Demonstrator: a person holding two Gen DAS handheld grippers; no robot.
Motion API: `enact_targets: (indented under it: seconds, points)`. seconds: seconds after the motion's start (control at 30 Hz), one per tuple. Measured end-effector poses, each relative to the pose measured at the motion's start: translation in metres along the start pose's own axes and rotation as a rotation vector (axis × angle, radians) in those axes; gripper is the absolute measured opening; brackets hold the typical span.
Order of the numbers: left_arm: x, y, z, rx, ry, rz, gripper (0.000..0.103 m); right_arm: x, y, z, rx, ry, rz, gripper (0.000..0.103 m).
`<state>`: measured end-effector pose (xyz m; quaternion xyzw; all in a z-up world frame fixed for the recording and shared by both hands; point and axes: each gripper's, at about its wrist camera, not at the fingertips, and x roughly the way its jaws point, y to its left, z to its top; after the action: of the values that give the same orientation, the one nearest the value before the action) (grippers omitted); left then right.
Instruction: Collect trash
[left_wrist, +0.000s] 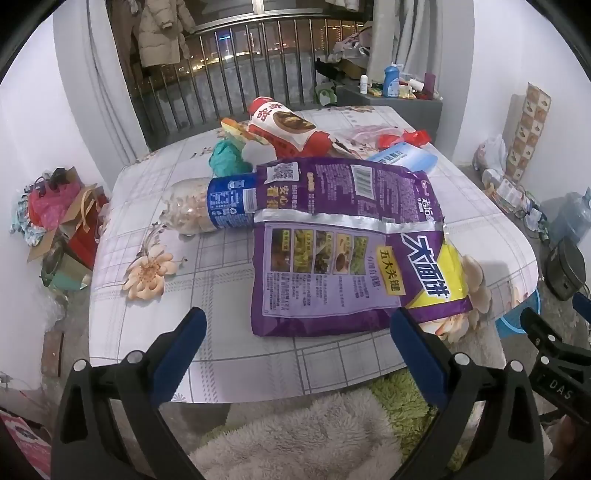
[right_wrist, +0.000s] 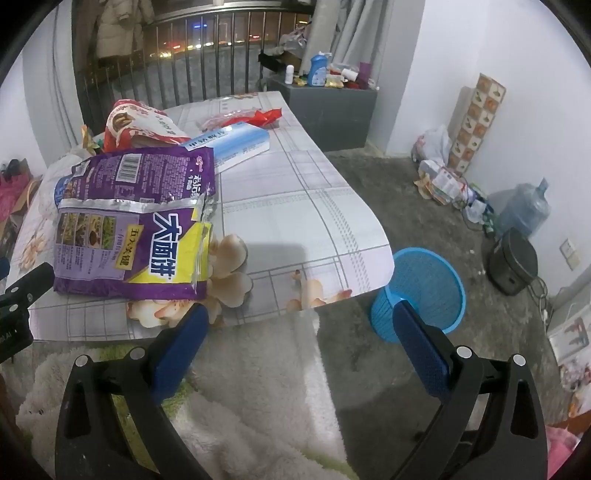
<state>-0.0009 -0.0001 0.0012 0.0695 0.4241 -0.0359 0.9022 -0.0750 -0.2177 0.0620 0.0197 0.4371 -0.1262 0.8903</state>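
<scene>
A torn purple snack bag (left_wrist: 354, 240) (right_wrist: 136, 225) lies on the low table (left_wrist: 221, 295) (right_wrist: 295, 206), partly over a clear plastic bottle (left_wrist: 210, 205) with a blue label. Behind them sit a red-and-white bag (left_wrist: 288, 129) (right_wrist: 140, 125), a teal wad (left_wrist: 227, 157), a pale blue packet (left_wrist: 406, 157) (right_wrist: 240, 142) and a red wrapper (left_wrist: 406, 138) (right_wrist: 251, 118). My left gripper (left_wrist: 295, 325) hovers open at the table's near edge, just short of the purple bag. My right gripper (right_wrist: 299, 321) is open off the table's corner, beside a blue mesh waste basket (right_wrist: 424, 291) on the floor.
A fluffy white and green rug (left_wrist: 303, 435) (right_wrist: 240, 387) lies under the grippers. Bags and boxes (left_wrist: 55, 221) clutter the floor at left. A water jug (right_wrist: 524, 210), a black appliance (right_wrist: 513, 262) and papers (right_wrist: 443, 181) line the right wall. A grey cabinet (right_wrist: 328, 107) stands behind the table.
</scene>
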Motion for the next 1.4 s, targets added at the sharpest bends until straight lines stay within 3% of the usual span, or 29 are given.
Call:
enact_targets:
  seconds: [1.4]
  points:
    - [0.007, 0.011, -0.003, -0.016, 0.024, 0.016, 0.098, 0.001, 0.005, 0.003, -0.002, -0.003, 0.000, 0.096]
